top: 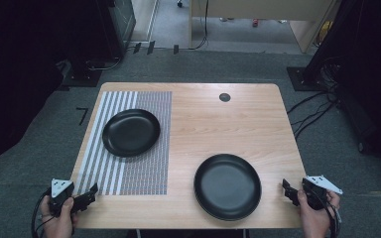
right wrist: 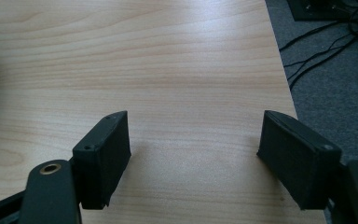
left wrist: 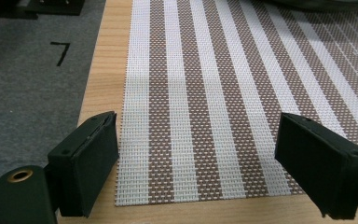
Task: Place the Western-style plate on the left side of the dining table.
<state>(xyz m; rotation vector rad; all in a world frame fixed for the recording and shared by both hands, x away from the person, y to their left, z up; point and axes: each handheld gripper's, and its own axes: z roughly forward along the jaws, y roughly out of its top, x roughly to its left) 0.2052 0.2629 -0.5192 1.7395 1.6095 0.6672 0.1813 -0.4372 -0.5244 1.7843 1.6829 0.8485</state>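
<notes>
The round black plate (top: 227, 186) lies on the wooden worktop (top: 238, 124) near the right gripper (top: 288, 190); both grippers' fingers stand wide and empty, probably ready to grasp it, the left gripper (top: 90, 193) at the striped woven placemat (left wrist: 205, 107).

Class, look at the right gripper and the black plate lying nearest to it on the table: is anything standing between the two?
Nothing visible does. The right gripper hangs open at the table's right edge, and only bare wood lies between it and the black plate to its left. The second plate rests far off on the striped placemat.
</notes>
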